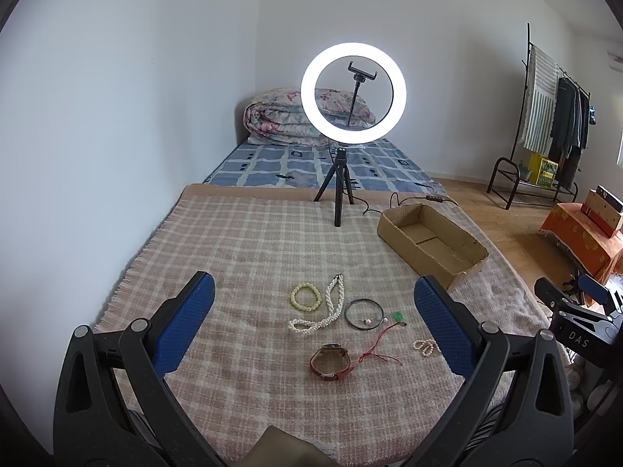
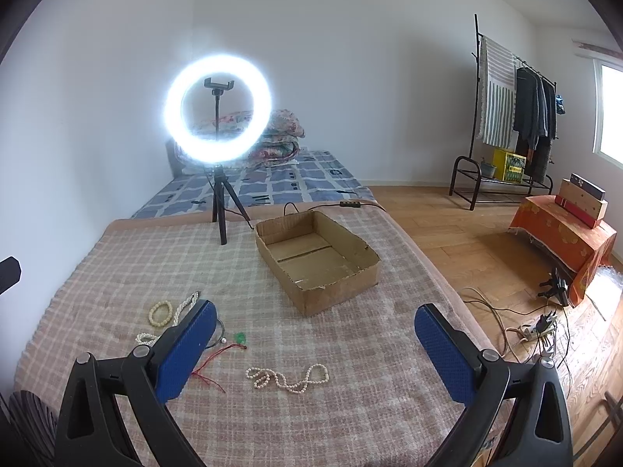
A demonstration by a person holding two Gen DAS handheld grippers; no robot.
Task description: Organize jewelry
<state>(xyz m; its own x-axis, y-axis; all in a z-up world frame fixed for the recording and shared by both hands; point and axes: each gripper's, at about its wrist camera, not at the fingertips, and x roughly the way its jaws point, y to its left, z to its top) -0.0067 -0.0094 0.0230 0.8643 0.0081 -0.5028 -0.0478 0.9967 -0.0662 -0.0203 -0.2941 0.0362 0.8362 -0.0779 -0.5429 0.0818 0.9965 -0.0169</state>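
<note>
Both claws hung wide apart, holding nothing: the left claw (image 1: 314,325) above the jewelry, the right claw (image 2: 315,348) above a pearl strand (image 2: 289,378), its finger (image 2: 186,349) hiding part of the bangle (image 1: 365,313). Beyond, the cardboard box (image 2: 338,287) sat empty on the blanket (image 1: 249,241).

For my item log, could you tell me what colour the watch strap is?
The watch strap is reddish-brown, best seen in the left wrist view.

Bedroom with white walls and a wood floor

A lit ring light (image 2: 218,111) stands on the checked blanket (image 2: 117,264); behind it lies a blue-patterned bed (image 2: 296,185) with a folded quilt (image 1: 272,120). A clothes rack (image 2: 510,116), an orange-draped stand (image 2: 560,241) and a bright window (image 2: 611,109) fill the right side.
</note>
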